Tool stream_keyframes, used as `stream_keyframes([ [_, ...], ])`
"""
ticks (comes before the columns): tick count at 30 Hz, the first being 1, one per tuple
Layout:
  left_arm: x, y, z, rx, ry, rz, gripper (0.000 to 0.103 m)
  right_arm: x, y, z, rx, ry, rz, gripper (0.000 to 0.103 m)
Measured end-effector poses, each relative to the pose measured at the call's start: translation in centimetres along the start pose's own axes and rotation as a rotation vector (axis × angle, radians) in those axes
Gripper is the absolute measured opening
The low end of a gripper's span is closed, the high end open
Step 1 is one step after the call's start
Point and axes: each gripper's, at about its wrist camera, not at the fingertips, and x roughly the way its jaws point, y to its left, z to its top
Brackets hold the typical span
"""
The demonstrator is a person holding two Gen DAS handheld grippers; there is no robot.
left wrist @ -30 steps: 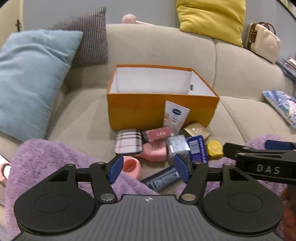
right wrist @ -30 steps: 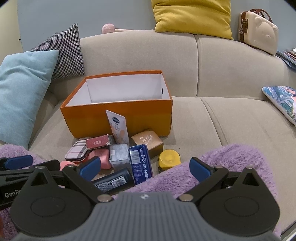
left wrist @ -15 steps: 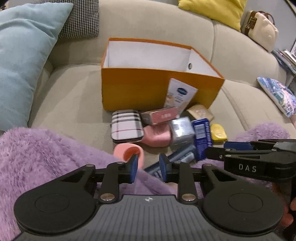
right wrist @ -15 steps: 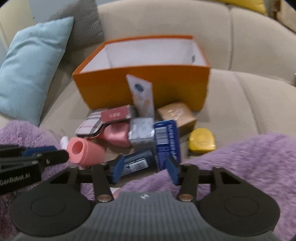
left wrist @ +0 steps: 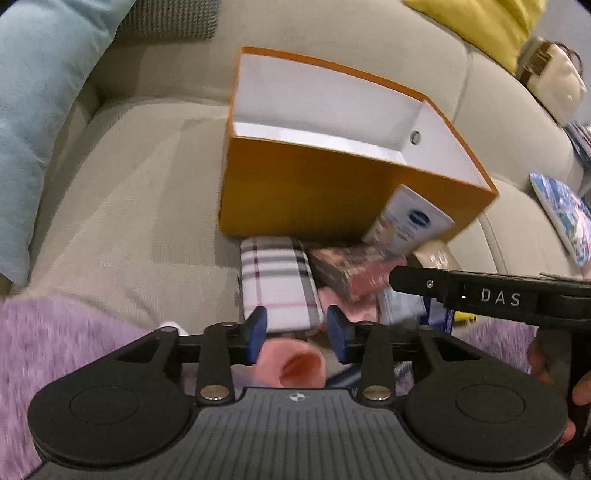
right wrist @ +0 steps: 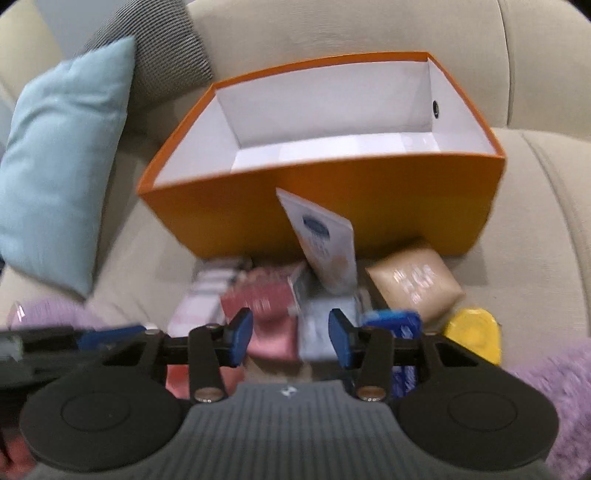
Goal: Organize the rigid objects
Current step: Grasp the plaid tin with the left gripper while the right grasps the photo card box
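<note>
An empty orange box point(left wrist: 314, 192) with a white inside stands on the beige sofa; it also shows in the right wrist view point(right wrist: 229, 206). A pile of small items lies in front of it: a plaid case point(left wrist: 277, 280), a pink-red box point(left wrist: 354, 269), a white tube point(left wrist: 410, 221) leaning on the box, a tan box point(right wrist: 413, 284), a yellow tape measure point(right wrist: 474, 334), a blue box point(right wrist: 393, 321). My left gripper point(left wrist: 295, 334) is partly open over a pink cup point(left wrist: 291, 365). My right gripper point(right wrist: 284, 339) is partly open above the pink and silver items, holding nothing.
A purple fuzzy blanket point(left wrist: 74, 339) covers the sofa's front. A light blue pillow point(left wrist: 40, 103) and a checked pillow point(left wrist: 166, 18) lie at the left. A yellow pillow point(left wrist: 480, 22), a cream bag point(left wrist: 554, 81) and a patterned cushion point(left wrist: 561, 214) are at the right.
Both grippers moved forward and down toward the pile. The left jaws narrowed, then widened slightly around the pink cup. The right jaws narrowed from wide open.
</note>
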Motion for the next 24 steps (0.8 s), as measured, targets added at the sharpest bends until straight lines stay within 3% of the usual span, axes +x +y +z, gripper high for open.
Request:
stream_keyframes([
  [4, 1.7, 2.1, 1.9, -0.092, 0.059, -0.011, 0.061, 2.5, 0.0, 2.1, 0.048, 0.046, 0.026, 0.048],
  [10, 5.2, 5.2, 3.0, -0.287, 0.196, -0.071, 0.063, 5.5, -0.6, 3.7, 0.125, 0.140, 0.029, 0.047],
  [16, 8.6, 6.5, 3.1, -0.399, 0.295, -0.129, 0.070, 8.1, -2.1, 4.9, 0.253, 0.250, 0.054, 0.050],
  [21, 10.5, 6.9, 3.2, -0.477, 0.322, -0.188, 0.070, 9.4, -2.5, 5.1, 0.309, 0.288, 0.069, 0.049],
  [24, 10.9, 6.7, 3.2, -0.494, 0.312, -0.210, 0.061, 9.1, -2.6, 5.2, 0.311, 0.286, 0.069, 0.043],
])
